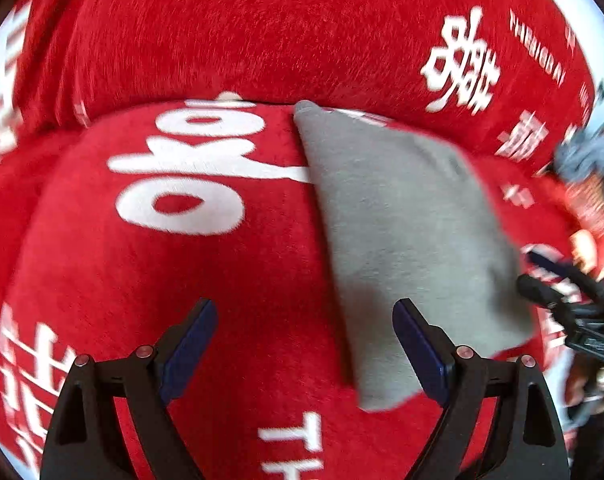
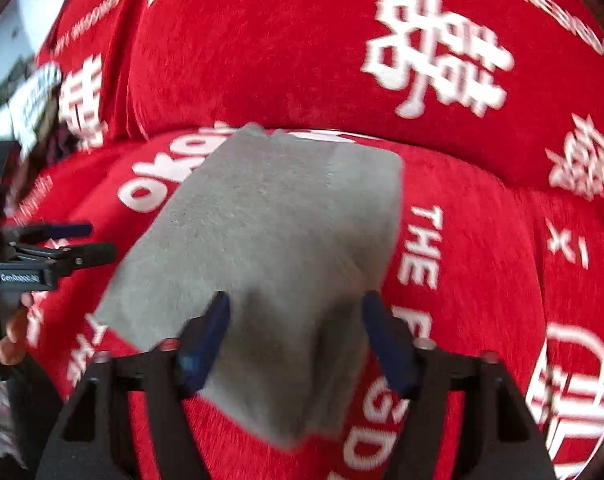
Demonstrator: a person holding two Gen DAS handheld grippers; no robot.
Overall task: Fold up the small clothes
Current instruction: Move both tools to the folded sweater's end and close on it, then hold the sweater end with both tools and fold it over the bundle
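A small grey garment (image 1: 406, 236) lies folded flat on a red sofa seat; it also shows in the right wrist view (image 2: 273, 232). My left gripper (image 1: 306, 320) is open, its right finger over the garment's near left edge, its left finger over red fabric. My right gripper (image 2: 295, 312) is open and straddles the garment's near end, with nothing between the pads. The right gripper shows at the right edge of the left wrist view (image 1: 558, 284), and the left gripper at the left edge of the right wrist view (image 2: 81, 240).
The red sofa cover (image 1: 205, 52) with white lettering fills both views; its backrest rises just behind the garment. A dark cluttered area (image 2: 25, 96) lies past the sofa's left end.
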